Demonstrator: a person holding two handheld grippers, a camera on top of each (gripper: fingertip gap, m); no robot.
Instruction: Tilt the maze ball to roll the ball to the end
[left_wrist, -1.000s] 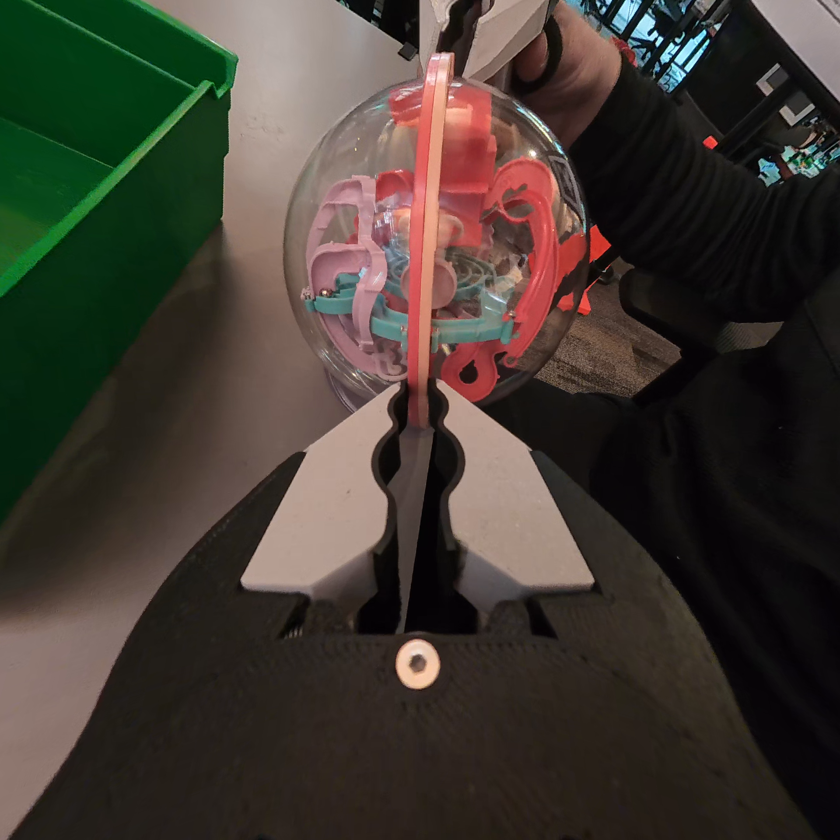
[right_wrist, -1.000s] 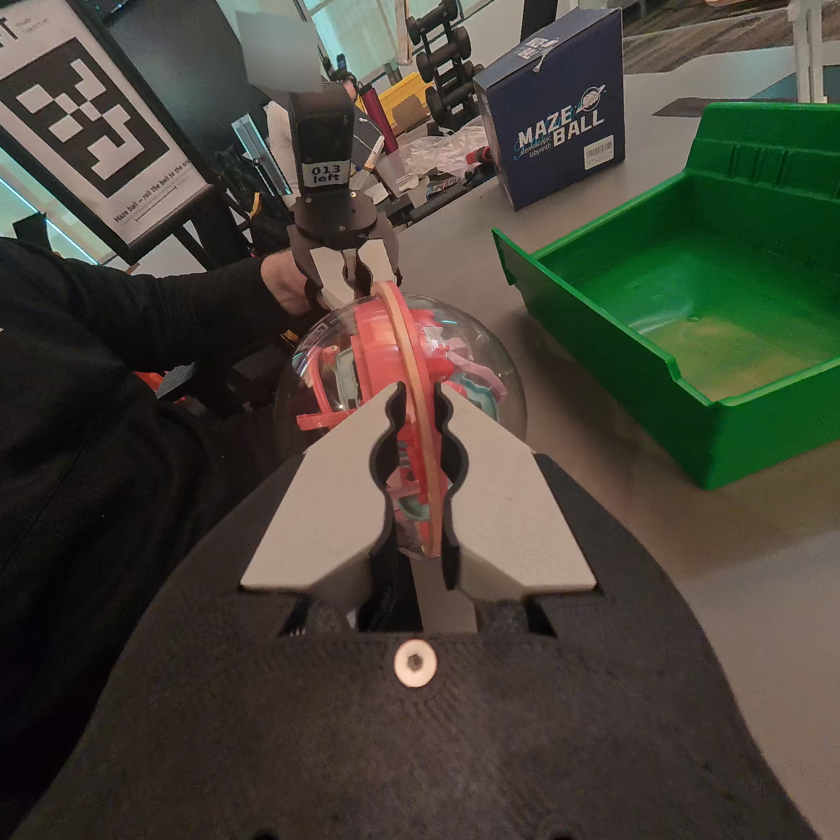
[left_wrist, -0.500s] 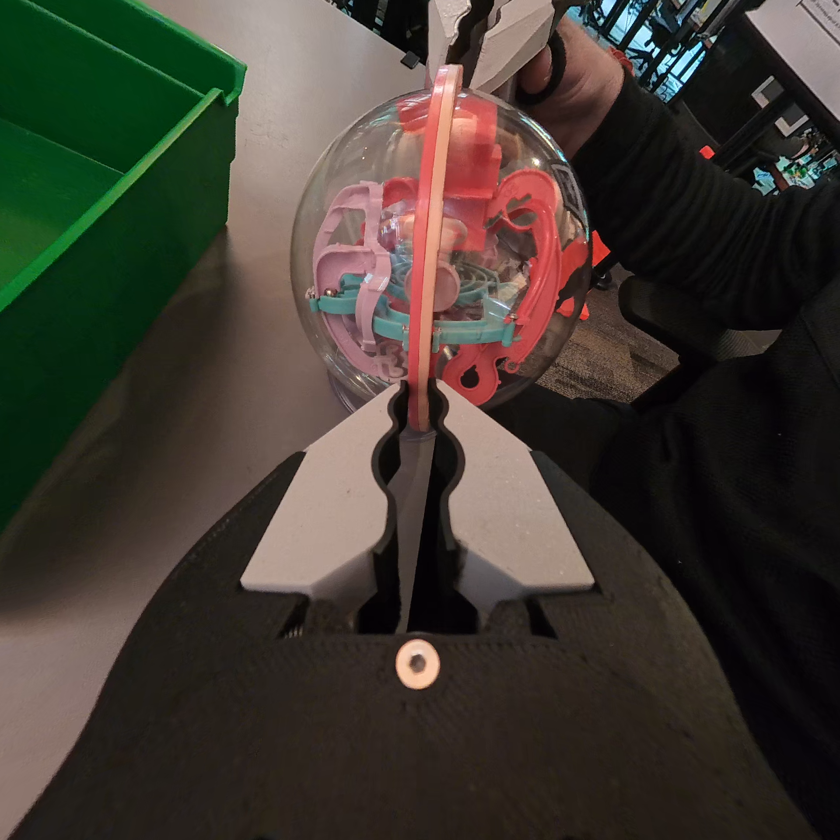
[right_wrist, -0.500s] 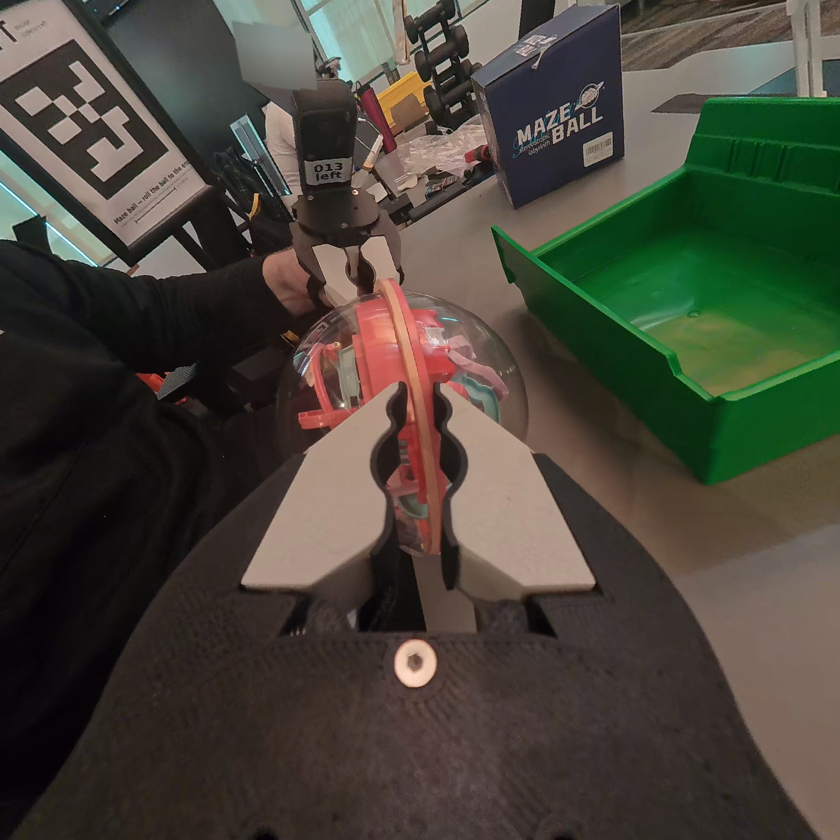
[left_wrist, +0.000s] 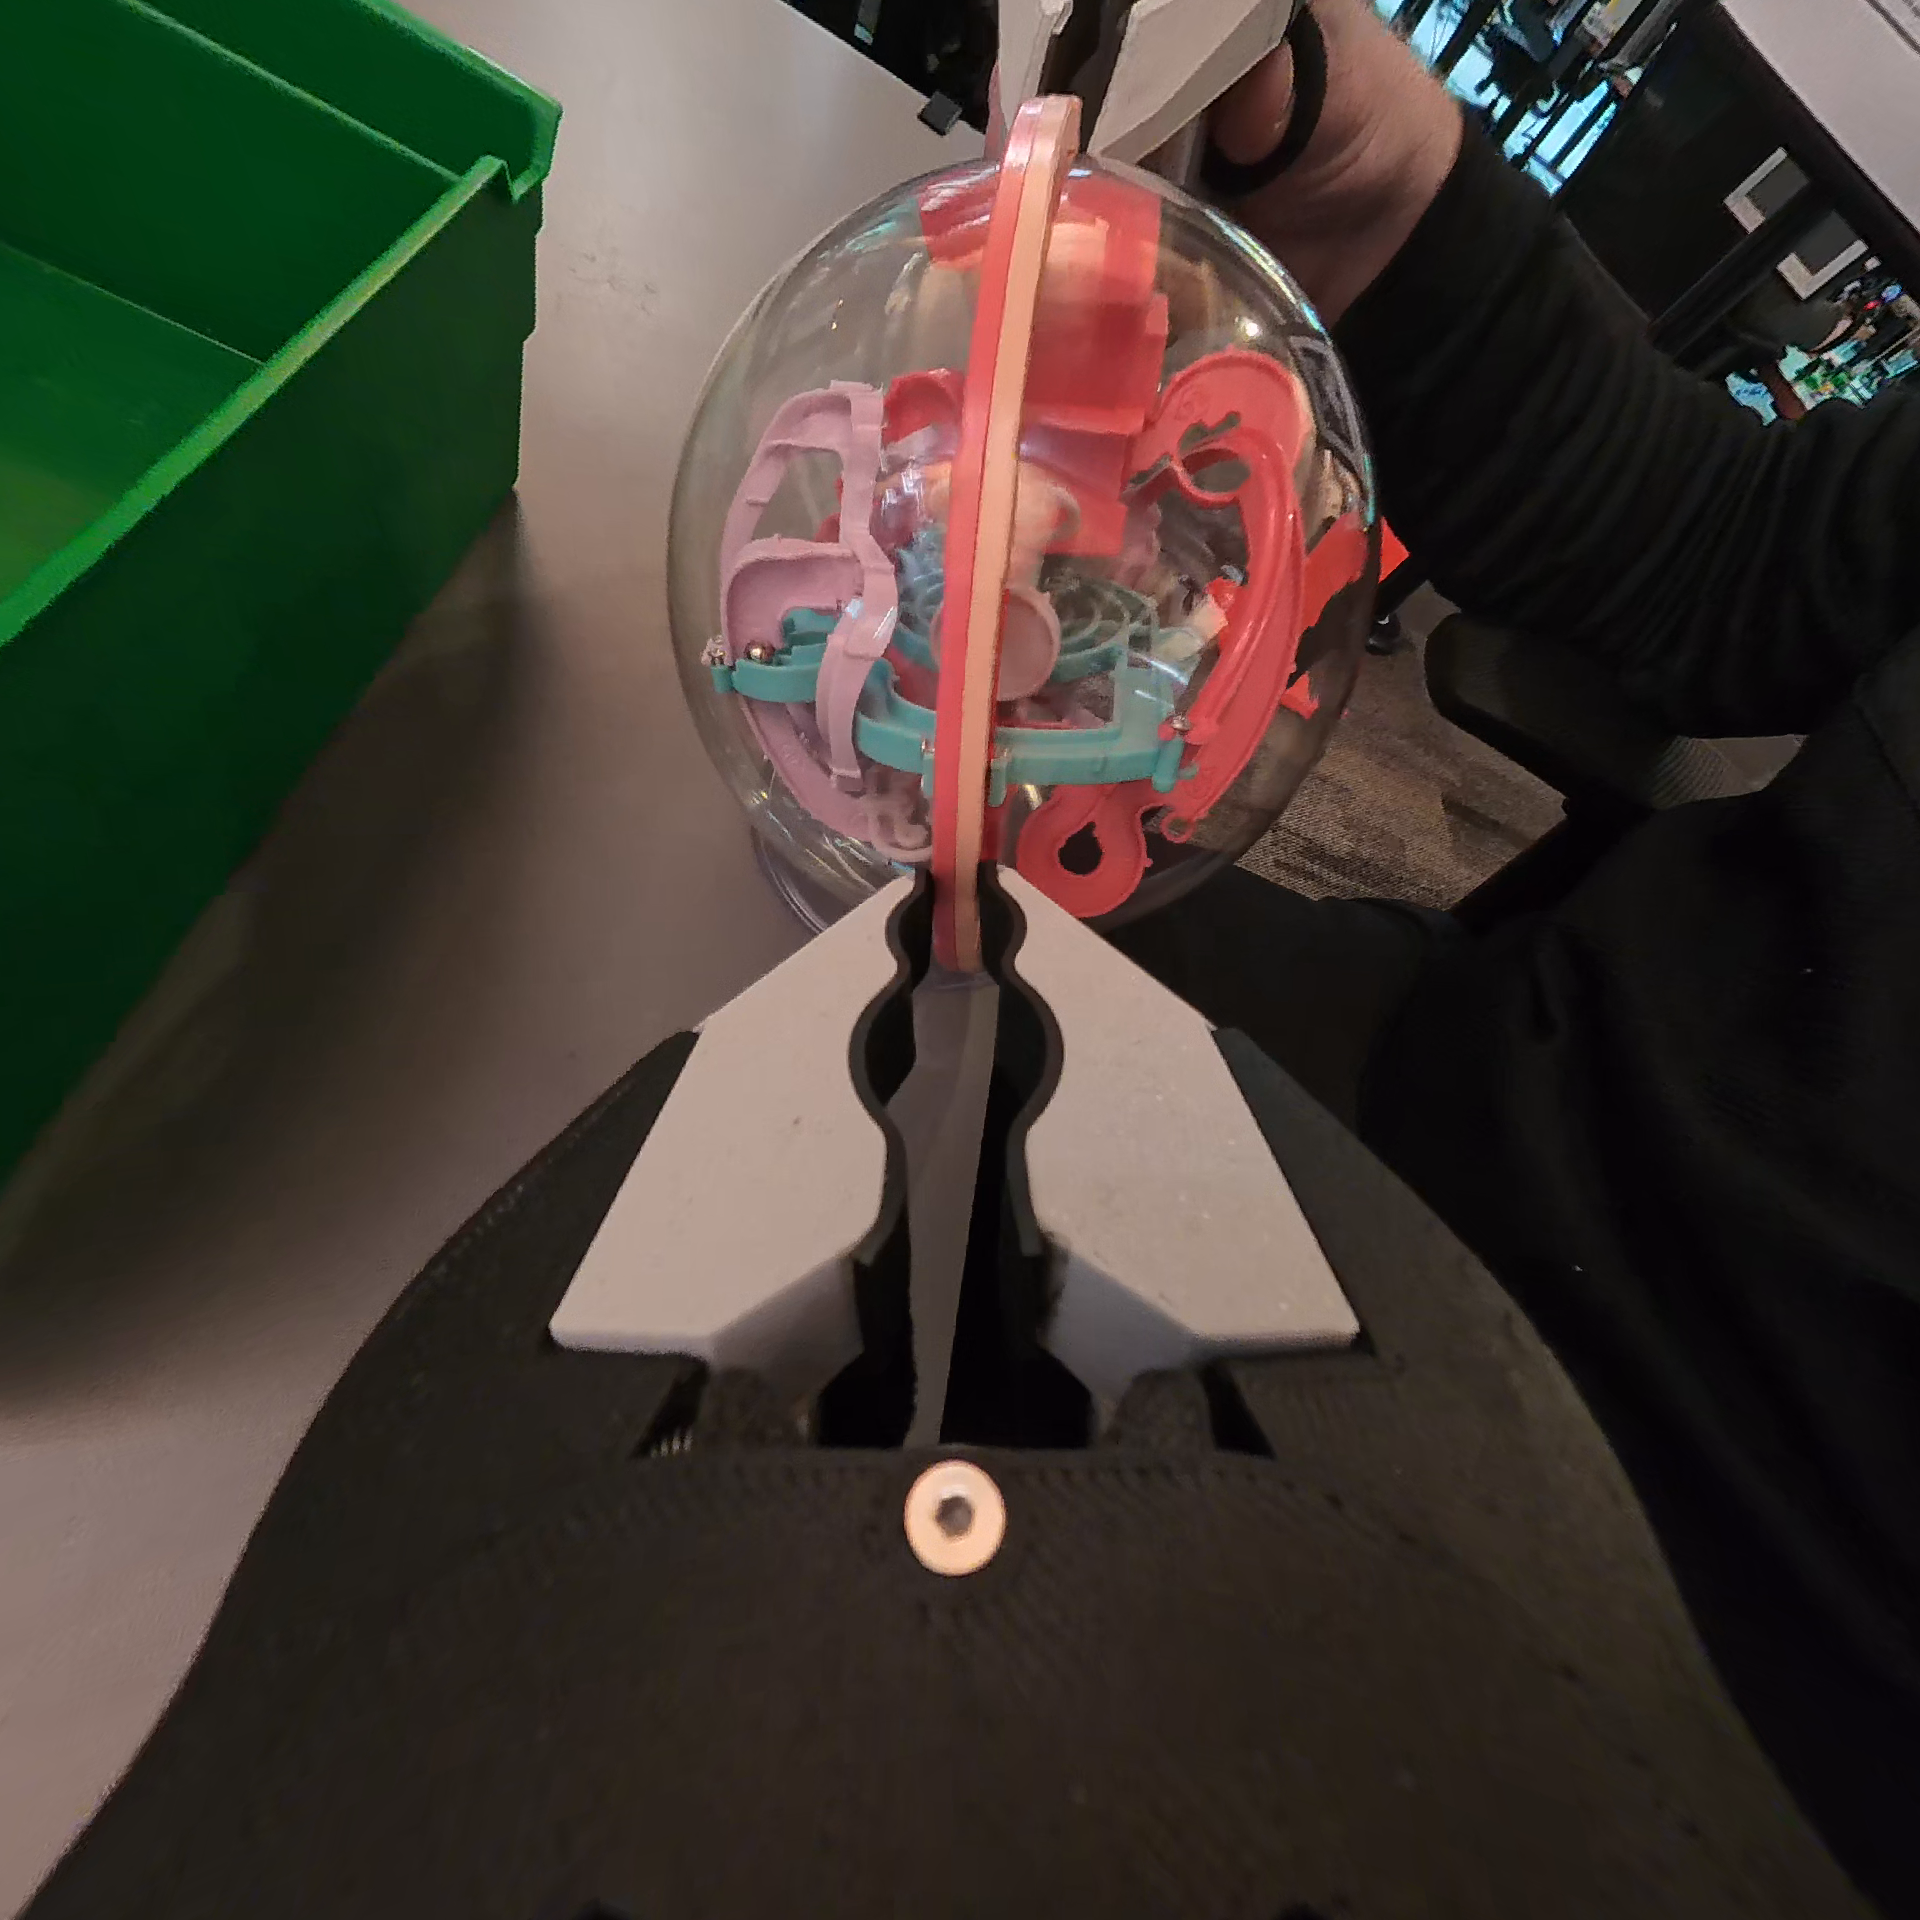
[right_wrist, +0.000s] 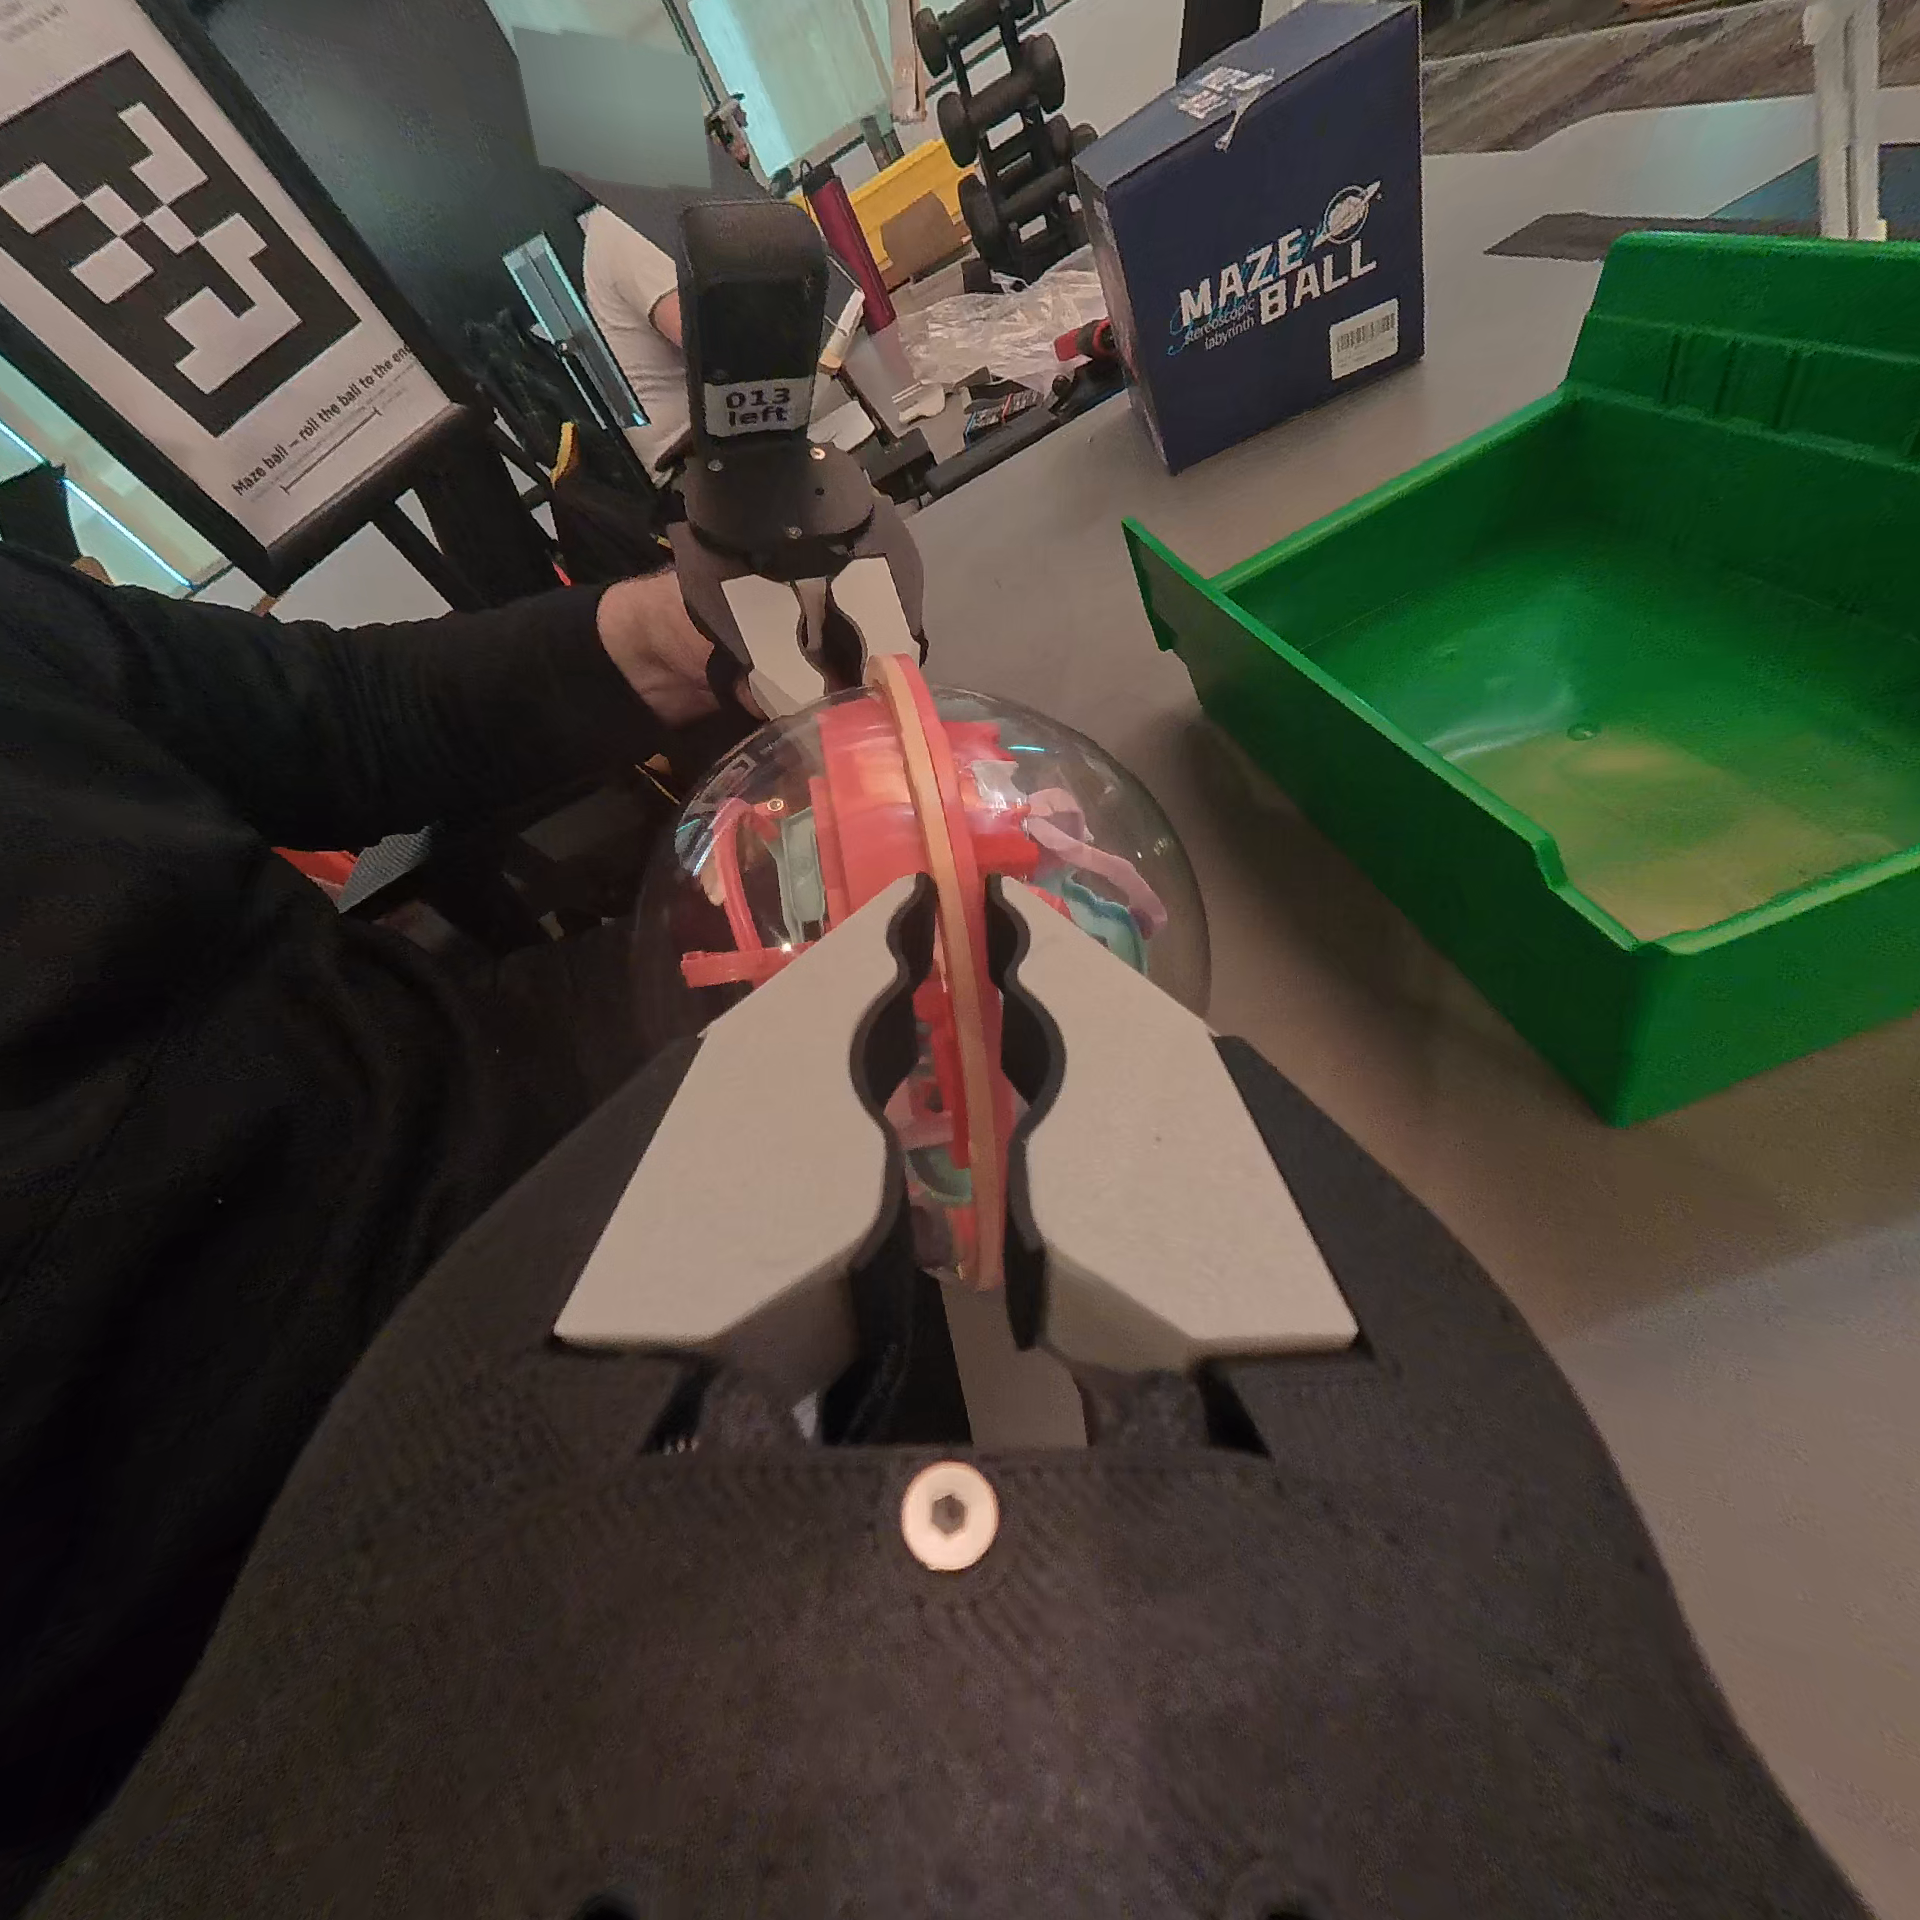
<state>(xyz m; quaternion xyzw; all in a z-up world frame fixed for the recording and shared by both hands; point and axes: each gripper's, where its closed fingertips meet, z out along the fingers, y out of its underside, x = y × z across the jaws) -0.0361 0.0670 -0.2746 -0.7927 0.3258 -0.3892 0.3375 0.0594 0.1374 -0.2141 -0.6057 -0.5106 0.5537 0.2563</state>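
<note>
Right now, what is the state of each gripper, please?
Left gripper: shut on the pink rim of the maze ball.
Right gripper: shut on the same rim, opposite side.

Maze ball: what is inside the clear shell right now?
Inside the maze ball: red, lilac and teal tracks, plus a small steel ball on the teal track's left end. The pink rim hides the tracks behind it.

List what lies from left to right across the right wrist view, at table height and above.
Black-and-white marker sign → person's hand → left gripper → maze ball → blue box → green bin.
</note>
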